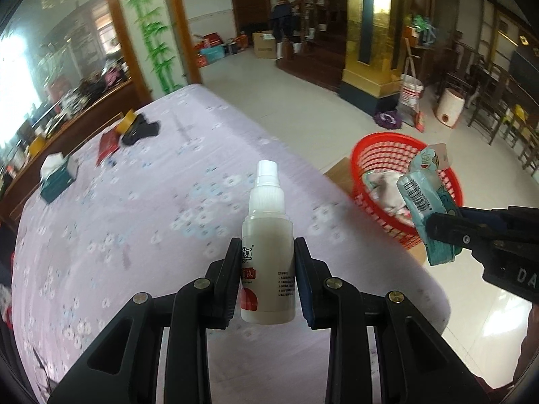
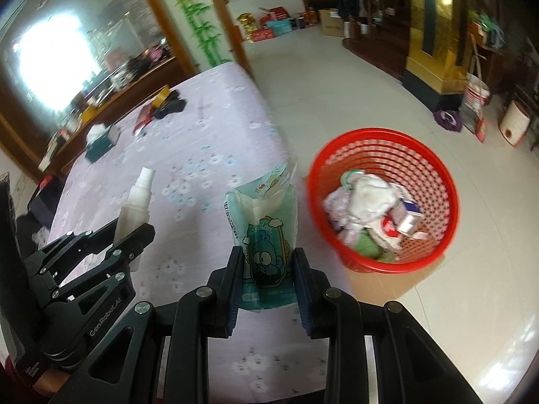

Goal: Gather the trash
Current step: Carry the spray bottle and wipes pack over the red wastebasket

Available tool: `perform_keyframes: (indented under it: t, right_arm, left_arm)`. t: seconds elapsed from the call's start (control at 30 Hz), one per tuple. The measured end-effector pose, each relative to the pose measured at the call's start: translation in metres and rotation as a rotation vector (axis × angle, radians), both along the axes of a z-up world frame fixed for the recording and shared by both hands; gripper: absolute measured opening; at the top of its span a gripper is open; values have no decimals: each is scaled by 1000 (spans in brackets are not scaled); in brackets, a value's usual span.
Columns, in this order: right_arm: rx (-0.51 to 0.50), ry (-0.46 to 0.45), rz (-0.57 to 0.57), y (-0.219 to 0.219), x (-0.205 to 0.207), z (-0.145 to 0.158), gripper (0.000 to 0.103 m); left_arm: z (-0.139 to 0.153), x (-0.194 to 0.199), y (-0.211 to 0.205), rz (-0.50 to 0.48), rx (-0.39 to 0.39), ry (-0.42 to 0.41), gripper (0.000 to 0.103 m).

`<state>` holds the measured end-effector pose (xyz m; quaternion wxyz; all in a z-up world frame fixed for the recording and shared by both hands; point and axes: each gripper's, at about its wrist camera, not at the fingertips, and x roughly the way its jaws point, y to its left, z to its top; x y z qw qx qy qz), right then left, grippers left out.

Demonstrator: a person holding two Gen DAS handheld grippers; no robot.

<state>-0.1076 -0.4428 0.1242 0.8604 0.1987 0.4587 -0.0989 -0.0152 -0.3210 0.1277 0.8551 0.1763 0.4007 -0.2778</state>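
Note:
My left gripper (image 1: 267, 262) is shut on a white spray bottle (image 1: 267, 235) with a red label, held upright above the table; it also shows in the right wrist view (image 2: 134, 208). My right gripper (image 2: 267, 269) is shut on a teal tissue pack (image 2: 266, 222) with a cartoon print, held over the table's right edge; the pack also shows in the left wrist view (image 1: 426, 202). A red mesh basket (image 2: 434, 252) stands on the floor to the right, holding crumpled paper and wrappers; it also shows in the left wrist view (image 1: 374, 158).
The table has a pale purple flowered cloth (image 1: 134, 222). At its far left lie a teal tissue box (image 1: 55, 176), a red booklet (image 1: 107, 146) and a black object (image 1: 141, 129). A cardboard piece (image 1: 340, 175) lies under the basket. Tiled floor is to the right.

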Motion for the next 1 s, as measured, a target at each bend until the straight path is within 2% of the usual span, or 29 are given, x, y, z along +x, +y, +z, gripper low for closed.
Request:
perform_keyframes:
  t: [0.47, 0.8, 1.0]
  right_arm:
    - [30, -54, -221, -88, -40, 21, 32]
    - [71, -75, -282, -128, -44, 25, 32]
    - [100, -68, -282, -142, -33, 19, 33]
  left_arm:
    - [12, -2, -83, -166, -65, 103, 29]
    - [4, 5, -127, -225, -78, 197, 29]
    - [-5, 7, -147, -248, -67, 224, 29]
